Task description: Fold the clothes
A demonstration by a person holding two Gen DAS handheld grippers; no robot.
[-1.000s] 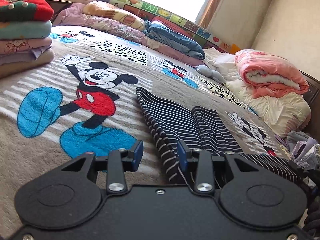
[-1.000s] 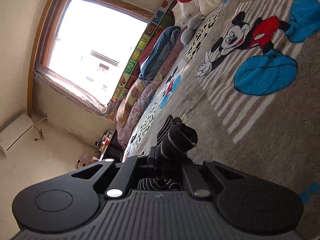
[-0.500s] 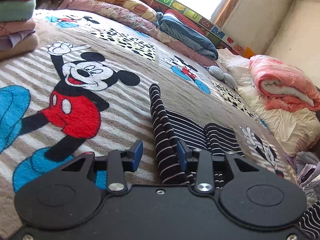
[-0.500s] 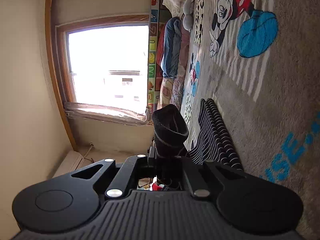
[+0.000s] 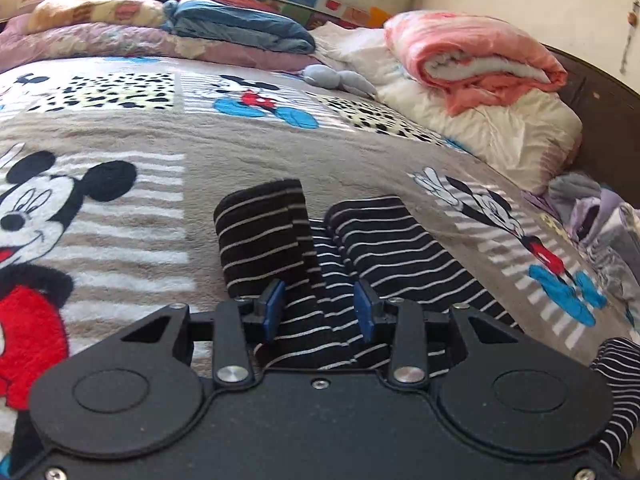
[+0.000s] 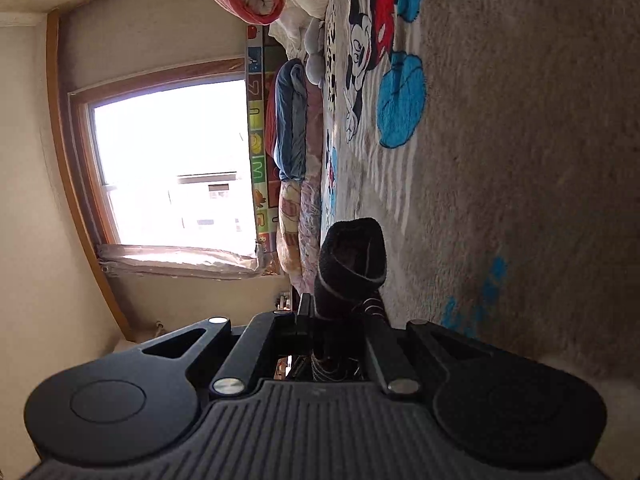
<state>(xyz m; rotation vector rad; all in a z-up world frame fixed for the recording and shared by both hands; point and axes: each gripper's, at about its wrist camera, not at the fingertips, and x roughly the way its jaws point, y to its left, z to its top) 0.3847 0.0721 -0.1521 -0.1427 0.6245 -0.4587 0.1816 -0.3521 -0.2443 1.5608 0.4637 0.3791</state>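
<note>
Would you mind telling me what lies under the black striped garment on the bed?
The striped garment lies on the cartoon-mouse blanket, which shows all around it. The blanket's print directly beneath the garment is covered, as is anything below the blanket.

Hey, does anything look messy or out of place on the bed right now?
Only the unfolded clothes heap at the bed's right edge looks messy. The striped garment lies mid-fold, one end pinched in the right gripper.

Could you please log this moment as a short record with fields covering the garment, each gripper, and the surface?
garment: black striped garment, lying on the bed
left gripper: open, fingers either side of a striped fold
right gripper: shut on a bunched end of the striped fabric
surface: cartoon-mouse blanket
nearby: pink rolled quilt
</note>
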